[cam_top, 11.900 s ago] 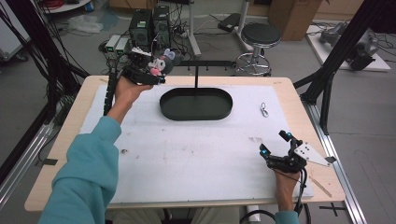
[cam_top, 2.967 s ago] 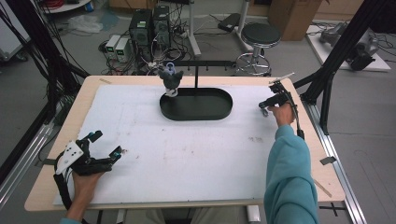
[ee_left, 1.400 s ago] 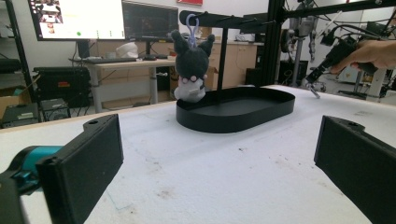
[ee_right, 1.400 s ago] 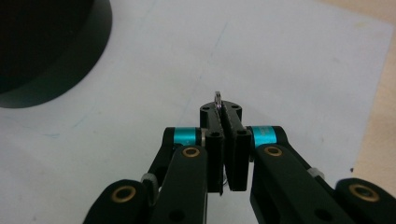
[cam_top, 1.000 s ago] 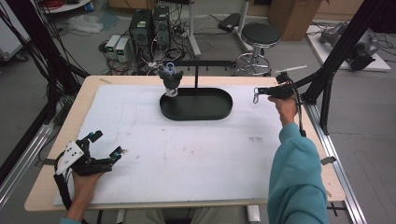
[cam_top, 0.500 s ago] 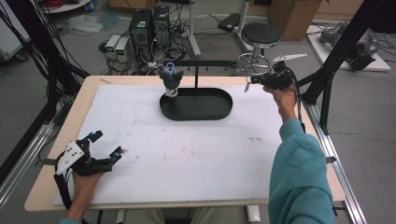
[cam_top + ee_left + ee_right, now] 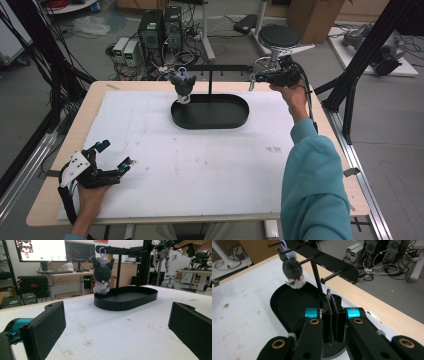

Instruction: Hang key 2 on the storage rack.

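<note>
— What's in the right gripper?

— Its jaws are pressed nearly together on a small metal ring. Only a sliver of it sticks out past the tips, so it's a thin pinch.

— And where is it?

— Up in the air over the far edge of the table, by the right end of the black rack. The nearest peg is just beyond the ring and empty. A plush toy hangs from a peg at the other end, over the black tray.

— The left gripper?

— Resting at the near left corner, jaws wide, nothing in them.

— What could go wrong?

— I'd say the aim. The ring is small and mostly hidden by the jaws. If it comes in crooked, it knocks the peg's tip rather than sliding on. A knock could twist it out of that shallow grip and drop it into the tray or off the far edge. Bumping the post could also rock the rack.
</note>
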Demonstrator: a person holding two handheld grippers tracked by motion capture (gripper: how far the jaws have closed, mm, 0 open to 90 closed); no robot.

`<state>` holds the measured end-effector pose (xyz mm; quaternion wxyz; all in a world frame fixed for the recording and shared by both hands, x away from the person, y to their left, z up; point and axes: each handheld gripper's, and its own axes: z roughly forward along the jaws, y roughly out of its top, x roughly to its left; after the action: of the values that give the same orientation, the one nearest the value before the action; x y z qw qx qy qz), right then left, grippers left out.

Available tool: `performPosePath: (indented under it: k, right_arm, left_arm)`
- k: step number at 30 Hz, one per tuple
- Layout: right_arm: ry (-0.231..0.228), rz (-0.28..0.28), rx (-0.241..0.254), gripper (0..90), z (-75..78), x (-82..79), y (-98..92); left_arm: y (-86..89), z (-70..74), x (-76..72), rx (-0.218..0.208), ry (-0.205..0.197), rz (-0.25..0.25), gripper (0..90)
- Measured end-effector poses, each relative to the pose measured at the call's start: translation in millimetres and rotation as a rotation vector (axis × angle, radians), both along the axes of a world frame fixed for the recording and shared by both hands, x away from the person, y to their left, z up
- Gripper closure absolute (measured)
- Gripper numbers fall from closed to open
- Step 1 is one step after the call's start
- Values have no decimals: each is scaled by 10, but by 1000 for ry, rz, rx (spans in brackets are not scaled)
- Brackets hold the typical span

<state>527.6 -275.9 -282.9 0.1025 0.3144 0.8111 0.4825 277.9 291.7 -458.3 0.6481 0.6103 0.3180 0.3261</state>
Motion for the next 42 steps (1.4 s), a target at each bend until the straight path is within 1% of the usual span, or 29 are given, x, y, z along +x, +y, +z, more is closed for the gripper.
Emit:
performPosePath:
  k: [1, 2, 4, 5, 6, 7, 10, 12, 14, 17, 21, 25, 30, 31, 32, 34, 35, 39, 42]
  right_arm:
    - [5, 8, 1, 889, 9, 10, 17]
    - [0, 14, -10, 889, 33, 16, 55]
    - [-11, 28, -6, 888, 54, 28, 97]
    - [-6, 33, -5, 889, 60, 37, 118]
    - [-4, 38, -18, 889, 61, 49, 141]
    - [0, 43, -21, 889, 57, 57, 157]
    - [1, 49, -14, 889, 38, 74, 186]
    - [8, 52, -19, 889, 19, 90, 206]
    - [5, 54, -16, 889, 13, 96, 210]
    - [6, 56, -2, 888, -10, 121, 228]
    - [11, 63, 5, 888, -15, 137, 248]
    - [5, 62, -4, 889, -25, 162, 270]
    - [-5, 55, -2, 888, -37, 184, 272]
    - [6, 46, -2, 888, -36, 179, 271]
    - [-2, 48, -3, 888, -39, 186, 267]
    - [3, 45, 2, 888, -41, 189, 261]
    - [-3, 46, 3, 888, -43, 194, 260]
    - [-8, 42, 1, 888, -54, 203, 267]
    - [-12, 33, 5, 888, -63, 215, 269]
  left_arm:
    - [0, 0, 0, 0, 0, 0, 17]
    - [0, 1, 0, -1, 0, 0, 17]
    - [2, 1, 0, -1, 0, 0, 17]
    - [1, 0, 1, -2, -1, 0, 17]
    - [1, 0, 1, -2, -1, 0, 17]
    - [-3, -1, 1, -3, -2, 0, 17]
    - [-2, -1, 0, -2, -2, 1, 17]
    - [-1, 0, 0, -1, -1, 0, 17]
    - [0, 0, -2, 4, -1, 1, 17]
    - [-2, 1, -2, 0, 0, 1, 17]
    - [-2, 1, -1, 0, 0, -1, 17]
    - [0, 0, -1, 1, 0, 1, 17]
    - [-2, 0, 0, -1, -1, 0, 17]
    - [-1, 0, 0, 1, -1, 1, 17]
    - [-3, 0, 0, -1, -1, 0, 17]
    - [-2, 0, 0, 0, -1, 1, 17]
    - [-2, 0, 0, 0, -1, 1, 17]
    - [3, 1, -1, 12, -2, 1, 17]
    - [-1, 0, 0, 7, -3, 0, 17]
